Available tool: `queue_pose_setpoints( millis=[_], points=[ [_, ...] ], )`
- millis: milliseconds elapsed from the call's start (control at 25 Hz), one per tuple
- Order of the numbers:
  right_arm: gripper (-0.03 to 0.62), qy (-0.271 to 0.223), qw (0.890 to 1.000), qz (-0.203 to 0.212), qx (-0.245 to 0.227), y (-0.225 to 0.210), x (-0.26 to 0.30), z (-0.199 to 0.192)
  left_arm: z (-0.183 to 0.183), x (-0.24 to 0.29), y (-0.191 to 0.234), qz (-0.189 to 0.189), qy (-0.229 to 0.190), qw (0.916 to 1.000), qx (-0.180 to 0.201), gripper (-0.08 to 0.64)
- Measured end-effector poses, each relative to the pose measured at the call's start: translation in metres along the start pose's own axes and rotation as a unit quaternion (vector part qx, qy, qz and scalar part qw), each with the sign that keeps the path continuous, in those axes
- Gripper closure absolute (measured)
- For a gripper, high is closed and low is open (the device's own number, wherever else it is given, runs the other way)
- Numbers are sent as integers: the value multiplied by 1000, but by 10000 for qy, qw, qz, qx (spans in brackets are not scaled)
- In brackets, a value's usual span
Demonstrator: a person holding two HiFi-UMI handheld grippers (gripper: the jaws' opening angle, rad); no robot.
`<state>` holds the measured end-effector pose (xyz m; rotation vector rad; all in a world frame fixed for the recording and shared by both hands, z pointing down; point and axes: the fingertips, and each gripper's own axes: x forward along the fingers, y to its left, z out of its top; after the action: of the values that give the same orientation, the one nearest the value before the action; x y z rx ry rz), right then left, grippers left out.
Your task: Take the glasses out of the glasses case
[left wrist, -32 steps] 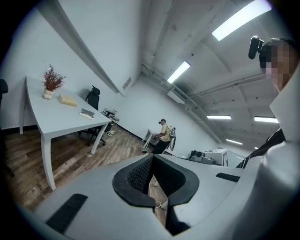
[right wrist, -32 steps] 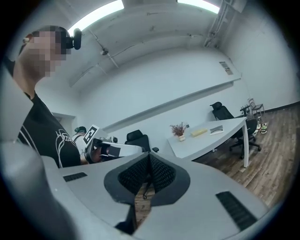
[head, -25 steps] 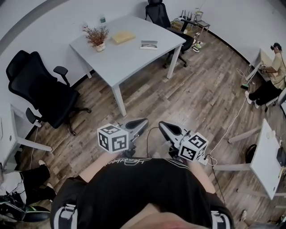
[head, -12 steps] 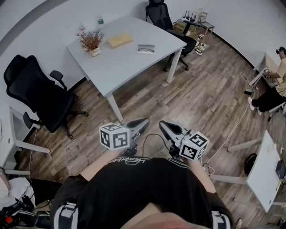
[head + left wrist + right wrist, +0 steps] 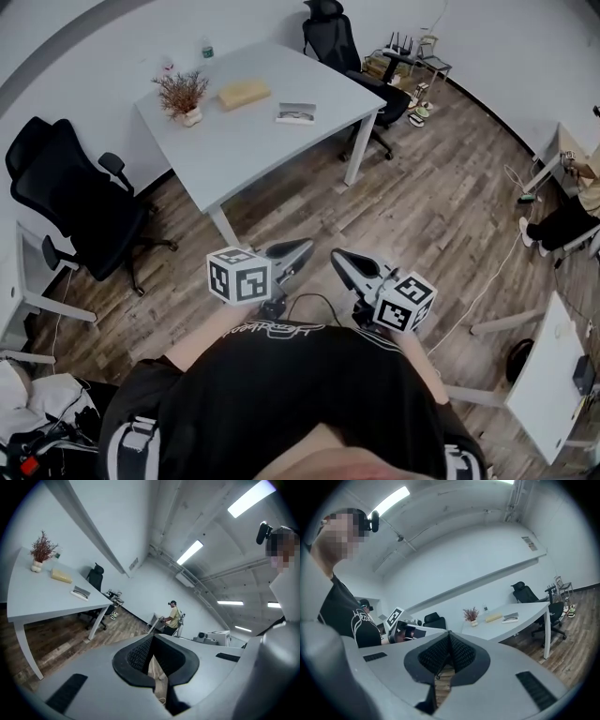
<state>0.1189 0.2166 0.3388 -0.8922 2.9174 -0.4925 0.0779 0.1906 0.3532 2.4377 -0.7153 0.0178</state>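
Note:
The glasses case [image 5: 295, 113] is a small flat grey box lying on the white table [image 5: 253, 141], far ahead of me; I cannot make out what is inside it. It also shows in the left gripper view, glasses case [image 5: 80, 592], and in the right gripper view, glasses case [image 5: 511, 617]. My left gripper [image 5: 305, 248] and right gripper [image 5: 337, 258] are held close to my body above the wooden floor, well short of the table. Both are shut with nothing between the jaws, seen as left gripper [image 5: 152, 637] and right gripper [image 5: 449, 634].
On the table also stand a potted dried plant [image 5: 181, 94] and a tan block [image 5: 243, 92]. Black office chairs [image 5: 80, 211] [image 5: 337, 37] flank the table. A seated person [image 5: 589, 187] and other desks are at the right. Cables lie on the floor.
The table has shifted slightly left and up in the head view, and the room has slid past as I move. Both grippers stay shut in front of my body.

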Motion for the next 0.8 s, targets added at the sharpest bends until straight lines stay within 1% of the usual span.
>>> queue_pose_setpoints(
  millis=[120, 320, 480, 640, 800],
  points=[
    [583, -5, 10000, 36, 43, -9, 5, 2, 3, 6, 1, -11, 37, 10000, 58, 554],
    [584, 72, 9999, 62, 128, -27, 16, -3, 4, 15, 19, 71, 80, 9999, -57, 554],
    [583, 79, 9998, 5, 156, -52, 26, -3, 9, 30, 38, 43, 98, 9999, -91, 554],
    [583, 66, 9997, -104, 192, -83, 45, -1, 25, 46, 67, -4, 106, 9999, -45, 554],
    [584, 133, 9995, -137, 236, -117, 70, 5, 47, 66, 98, -16, 94, 9999, -100, 554]
  ],
)
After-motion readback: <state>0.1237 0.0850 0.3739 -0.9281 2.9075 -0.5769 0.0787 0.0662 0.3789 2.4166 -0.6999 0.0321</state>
